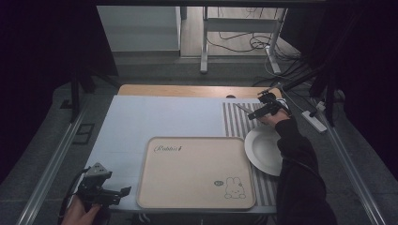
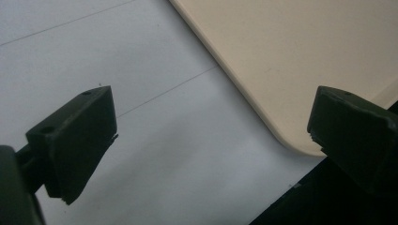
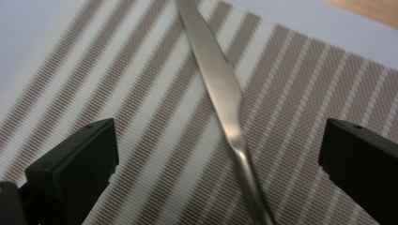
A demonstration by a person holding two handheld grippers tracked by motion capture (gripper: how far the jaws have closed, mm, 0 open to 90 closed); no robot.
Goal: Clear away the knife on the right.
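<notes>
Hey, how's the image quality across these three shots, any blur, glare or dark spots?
High view: dim, black at both sides, table evenly lit. Left gripper view: jaws soft and close, tray corner fairly crisp. Right gripper view: knife shows a pale sheen, striped placemat weave sharp mid-frame, softer toward the top.

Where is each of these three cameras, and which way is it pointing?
High view: above the person's side, looking forward and down at the table; both forearms, left gripper, right gripper.
Left gripper view: between open jaws, down at the beige tray corner.
Right gripper view: between open jaws, down at a knife on the striped placemat.
Shared: tray, knife, placemat also show from above.
</notes>
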